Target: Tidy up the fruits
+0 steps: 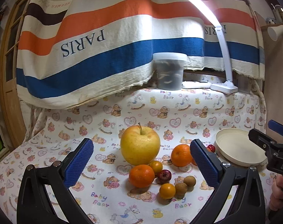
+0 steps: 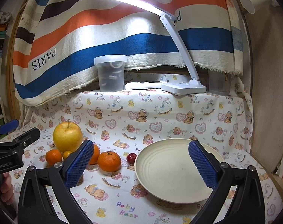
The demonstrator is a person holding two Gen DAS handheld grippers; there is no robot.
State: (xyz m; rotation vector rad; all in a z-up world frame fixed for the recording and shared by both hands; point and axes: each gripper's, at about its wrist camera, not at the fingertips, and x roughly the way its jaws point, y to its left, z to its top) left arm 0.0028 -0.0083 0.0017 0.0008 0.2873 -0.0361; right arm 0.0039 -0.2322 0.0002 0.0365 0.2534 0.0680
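Note:
A big yellow apple stands on the bear-print cloth, with mandarins, small yellow-orange fruits, a small dark red fruit and two brown round fruits around it. My left gripper is open and empty, held above the cluster. An empty cream plate lies to the right. My right gripper is open and empty over the plate's left edge. The right wrist view also shows the apple, a mandarin and a red fruit.
At the back stand a lidded plastic tub, a white desk lamp and a second clear cup under a striped hanging towel. A wooden door frame is at left, a wall panel at right.

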